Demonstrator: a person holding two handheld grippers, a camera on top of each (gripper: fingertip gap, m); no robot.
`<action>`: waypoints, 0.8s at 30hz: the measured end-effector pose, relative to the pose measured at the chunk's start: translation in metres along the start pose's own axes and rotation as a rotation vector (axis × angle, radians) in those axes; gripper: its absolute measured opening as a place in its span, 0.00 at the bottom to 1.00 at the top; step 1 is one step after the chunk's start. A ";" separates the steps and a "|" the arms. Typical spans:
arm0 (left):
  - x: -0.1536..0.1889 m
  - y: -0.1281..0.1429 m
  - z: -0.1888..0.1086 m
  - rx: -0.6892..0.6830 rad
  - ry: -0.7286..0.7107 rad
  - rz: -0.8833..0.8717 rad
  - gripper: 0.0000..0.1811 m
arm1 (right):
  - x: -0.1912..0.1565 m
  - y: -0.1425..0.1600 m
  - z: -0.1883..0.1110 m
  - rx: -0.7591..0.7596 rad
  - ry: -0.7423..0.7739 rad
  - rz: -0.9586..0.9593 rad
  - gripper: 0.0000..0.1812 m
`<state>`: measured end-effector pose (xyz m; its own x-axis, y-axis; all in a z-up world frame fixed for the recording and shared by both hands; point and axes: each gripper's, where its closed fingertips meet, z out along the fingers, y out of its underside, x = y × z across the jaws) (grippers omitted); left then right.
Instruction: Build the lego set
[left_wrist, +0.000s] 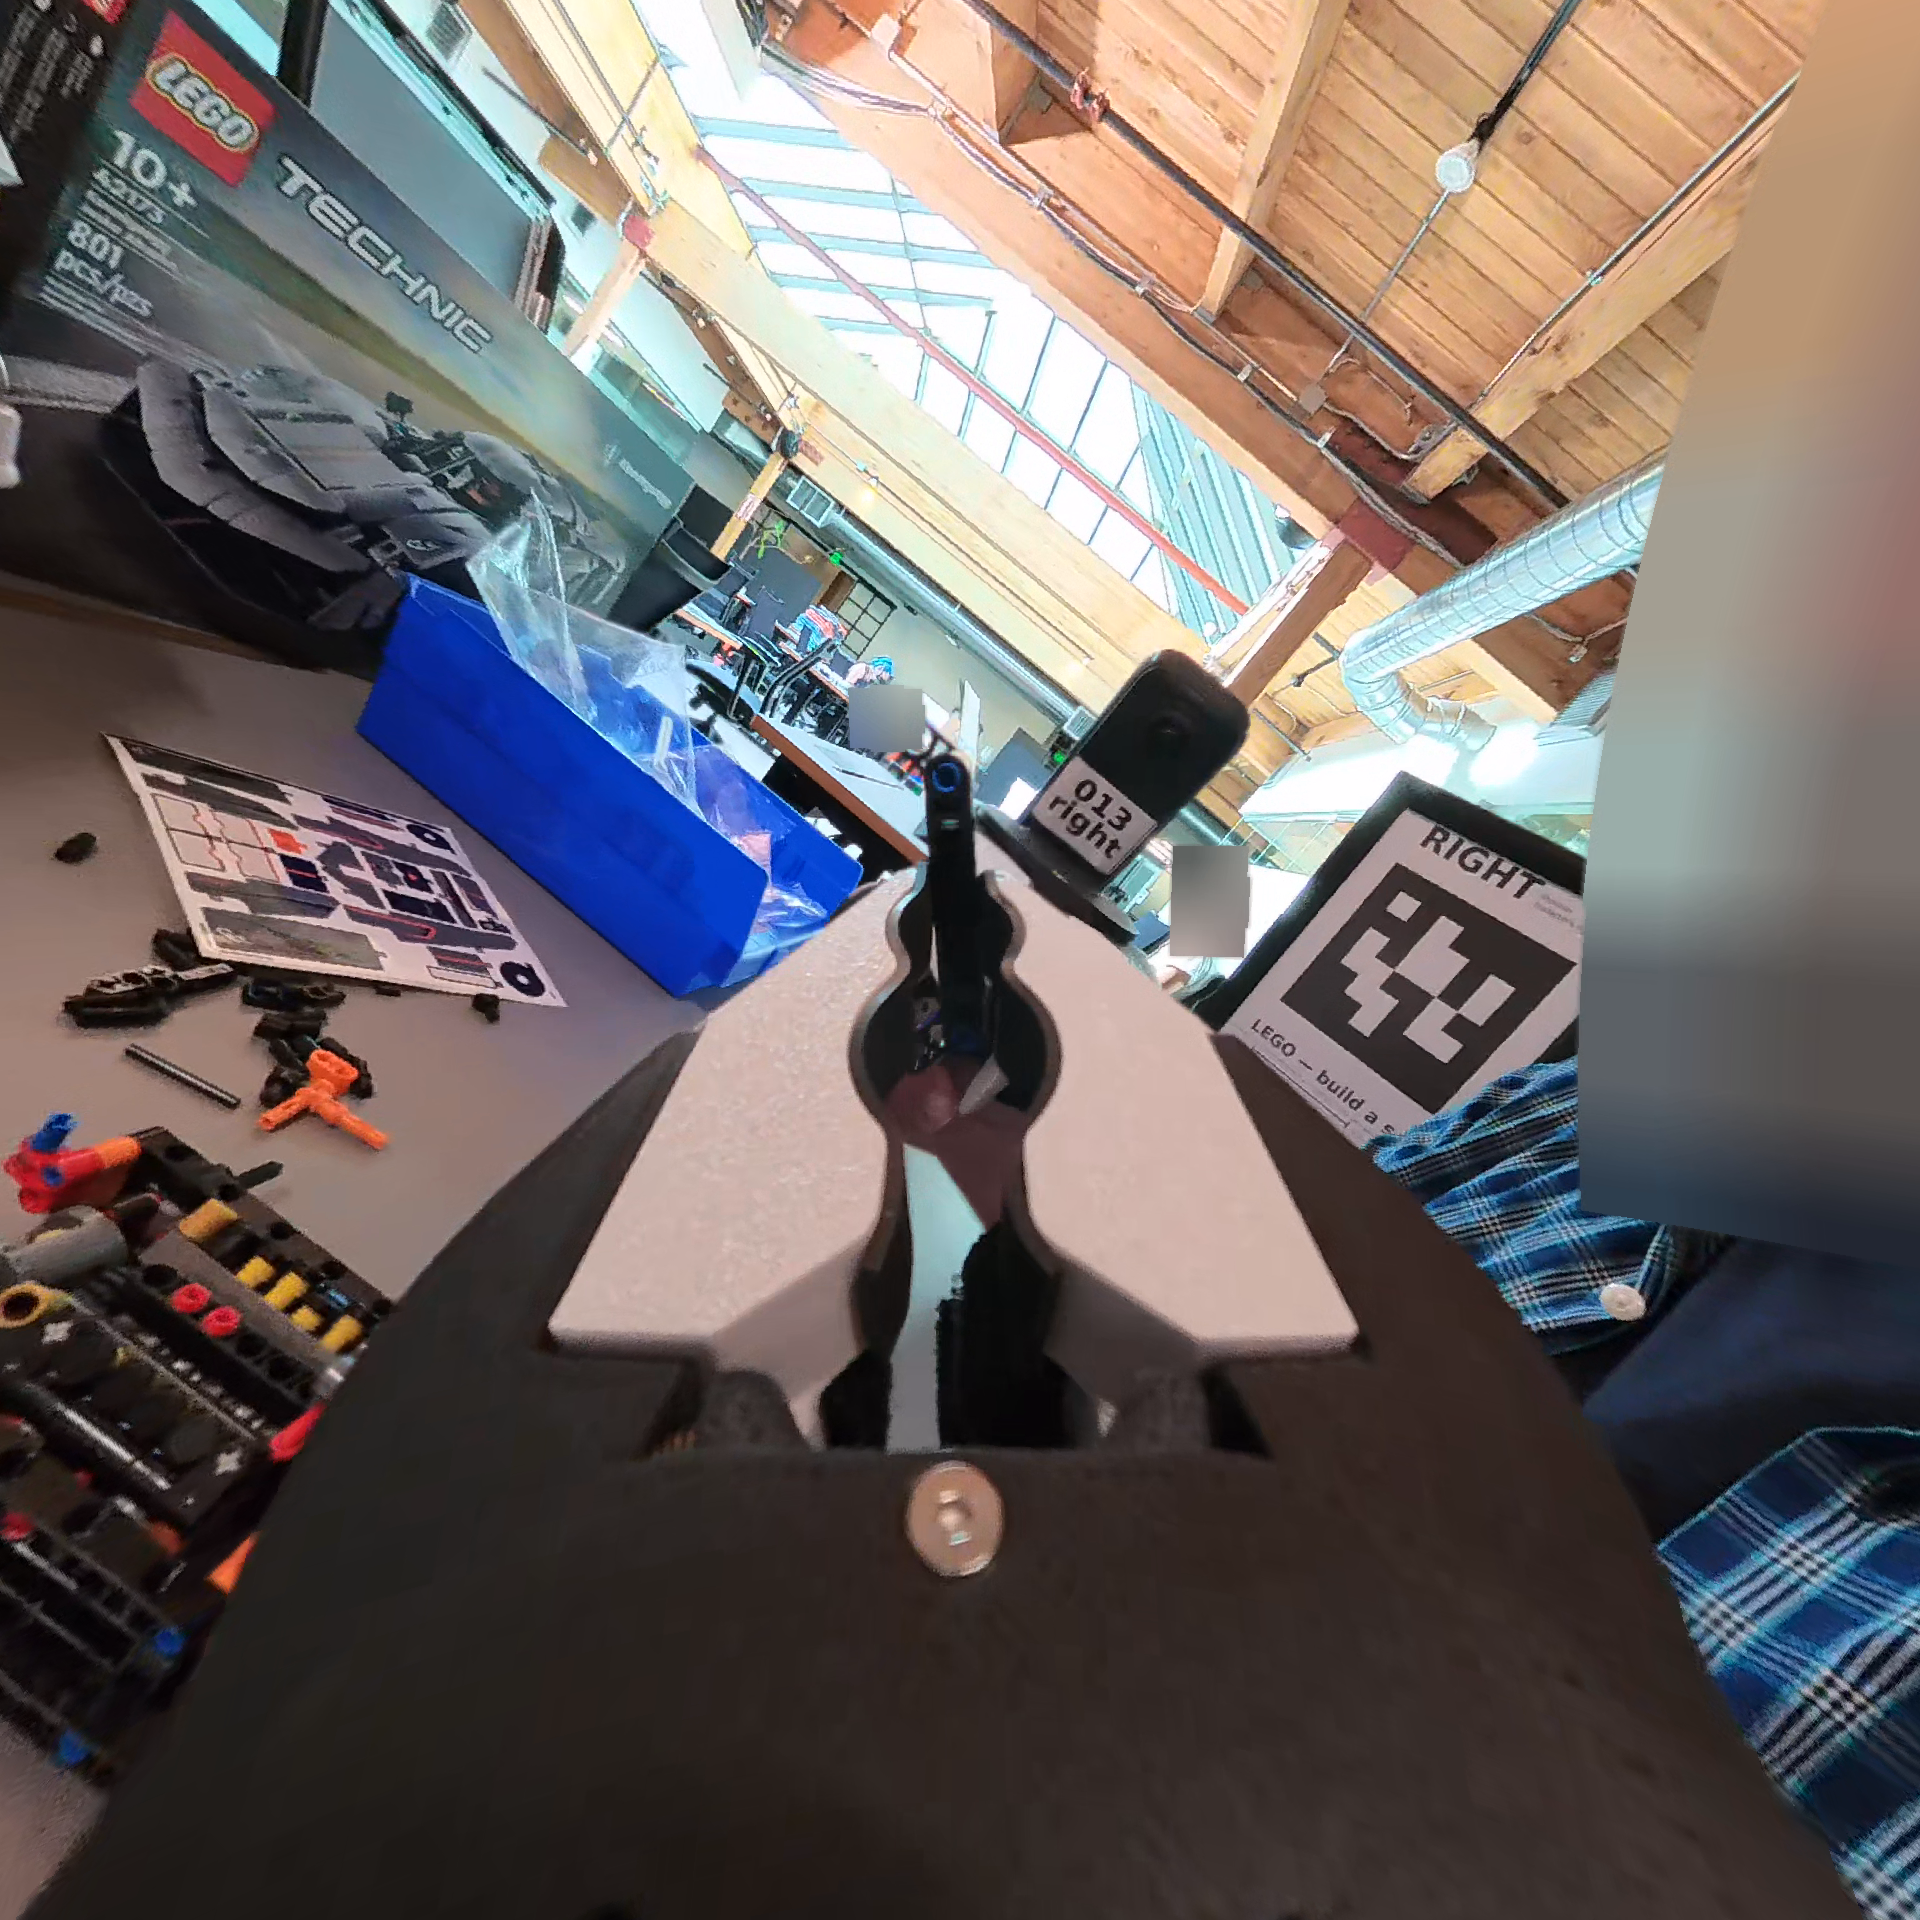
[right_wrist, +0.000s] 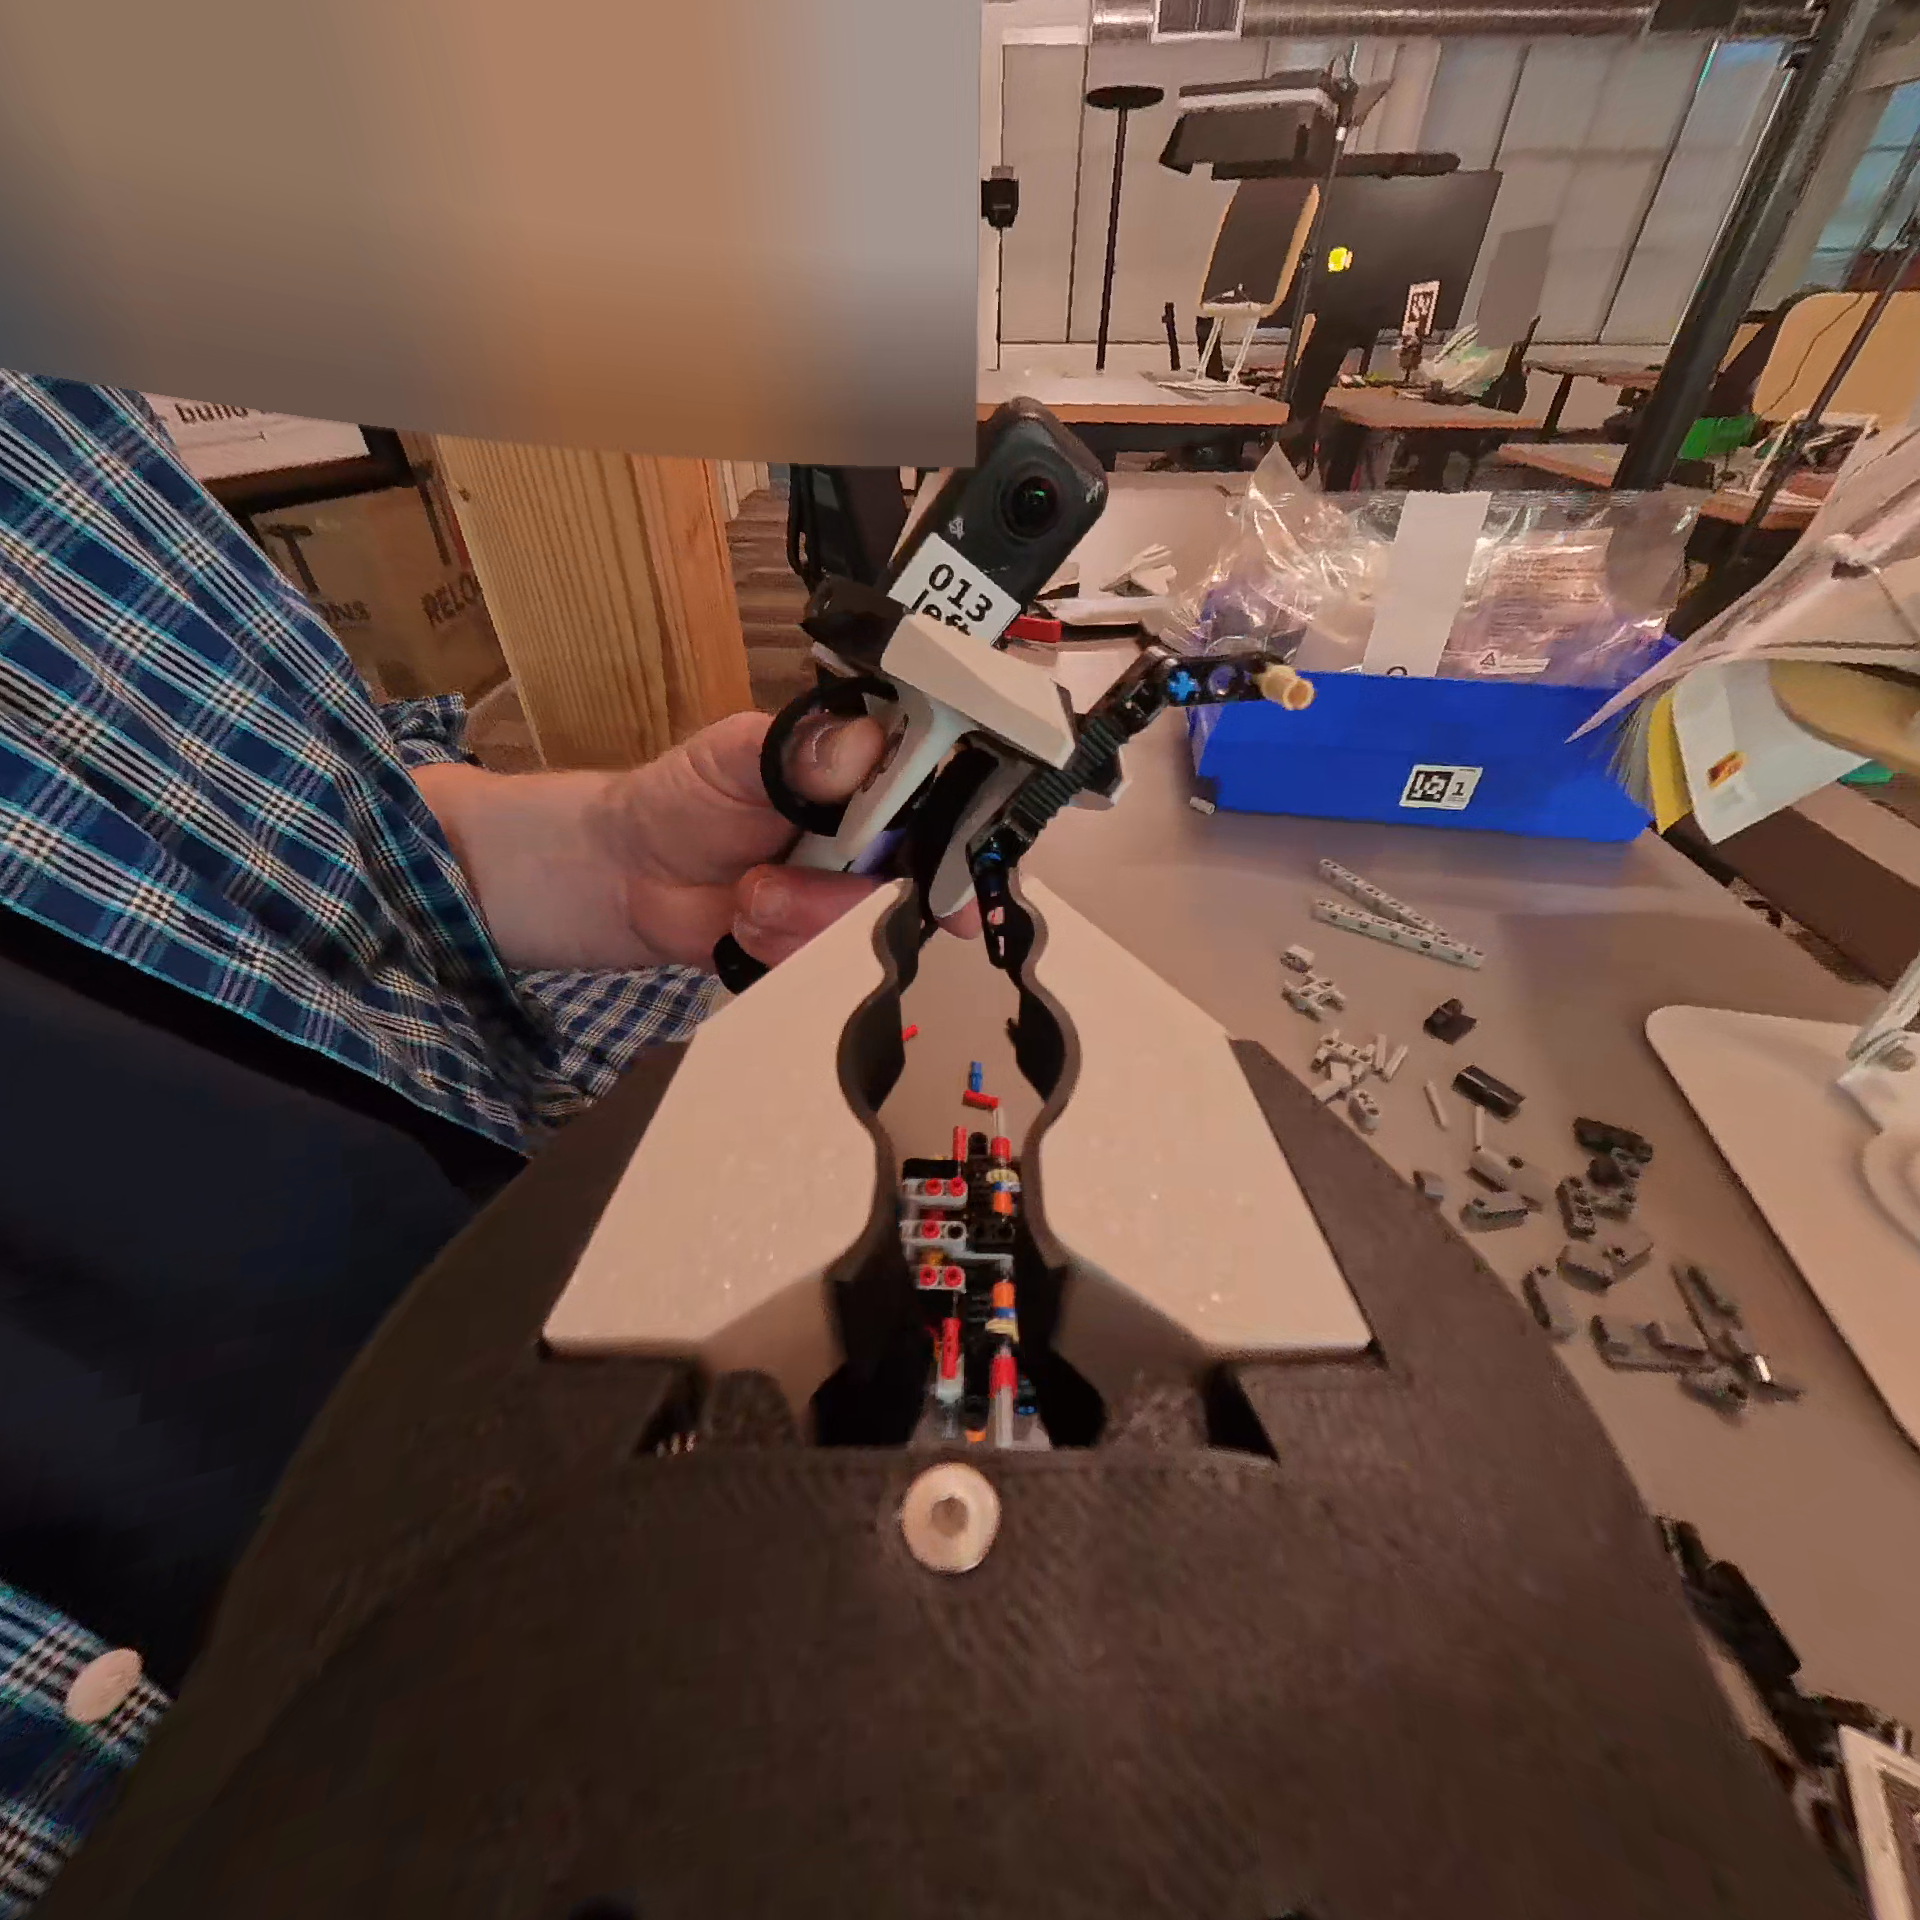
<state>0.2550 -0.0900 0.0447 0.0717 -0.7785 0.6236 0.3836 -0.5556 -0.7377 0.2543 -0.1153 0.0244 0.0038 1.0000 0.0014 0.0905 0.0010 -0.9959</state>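
Black lego beam (right_wrist: 1091, 748) clamped in left gripper (right_wrist: 1023, 821), right gripper (right_wrist: 961, 914) alongside

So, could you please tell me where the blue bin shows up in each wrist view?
Left wrist view: the blue bin sits left of centre on the table, below the set's box, with a clear bag in it.
Right wrist view: the bin is at upper right, behind the loose grey pieces.
Shared landmark: the black beam held up in the left gripper.
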 end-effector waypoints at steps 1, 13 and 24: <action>0.000 -0.003 -0.001 0.000 0.003 -0.001 0.04 | 0.001 -0.002 0.002 -0.001 -0.003 -0.010 0.06; -0.006 -0.022 -0.016 0.040 0.014 -0.022 0.04 | 0.018 -0.013 0.025 0.022 0.018 -0.008 0.07; 0.003 -0.033 -0.016 0.089 0.123 -0.018 0.07 | 0.018 -0.020 0.028 0.068 -0.024 0.045 0.02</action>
<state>0.2279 -0.0790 0.0666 -0.0469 -0.8015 0.5962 0.4642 -0.5459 -0.6975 0.2245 -0.0971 0.0414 -0.0176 0.9988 -0.0451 0.0233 -0.0447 -0.9987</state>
